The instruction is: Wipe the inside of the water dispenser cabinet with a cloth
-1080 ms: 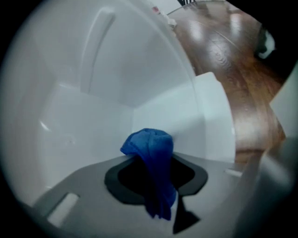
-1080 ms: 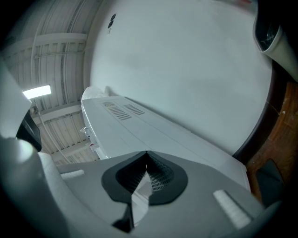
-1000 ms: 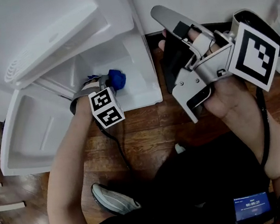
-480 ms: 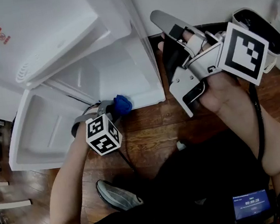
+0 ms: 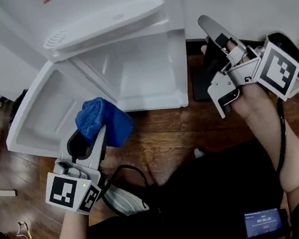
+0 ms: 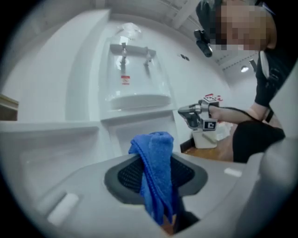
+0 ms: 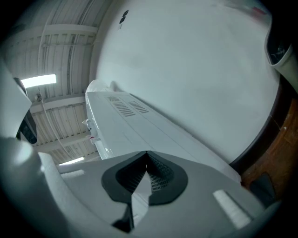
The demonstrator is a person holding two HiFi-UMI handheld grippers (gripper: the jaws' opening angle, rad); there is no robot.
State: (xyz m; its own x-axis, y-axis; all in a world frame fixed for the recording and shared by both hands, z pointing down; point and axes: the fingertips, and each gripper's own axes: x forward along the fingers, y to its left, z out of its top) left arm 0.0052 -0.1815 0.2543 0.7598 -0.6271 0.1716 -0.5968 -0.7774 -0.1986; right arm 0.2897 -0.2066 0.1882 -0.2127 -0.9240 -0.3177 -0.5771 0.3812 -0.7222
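Your left hand-held gripper (image 5: 99,137) is clamped tight on the blue cloth (image 5: 106,120), which bunches up past the jaw tips. The cloth hangs over the wooden floor (image 5: 165,138), just in front of the water dispenser cabinet (image 5: 149,72) and outside it. The cabinet door (image 5: 42,116) stands swung open to the left. Your right hand-held gripper (image 7: 145,157) is held up to the right of the cabinet, near the white wall, jaws pressed together with nothing between them.
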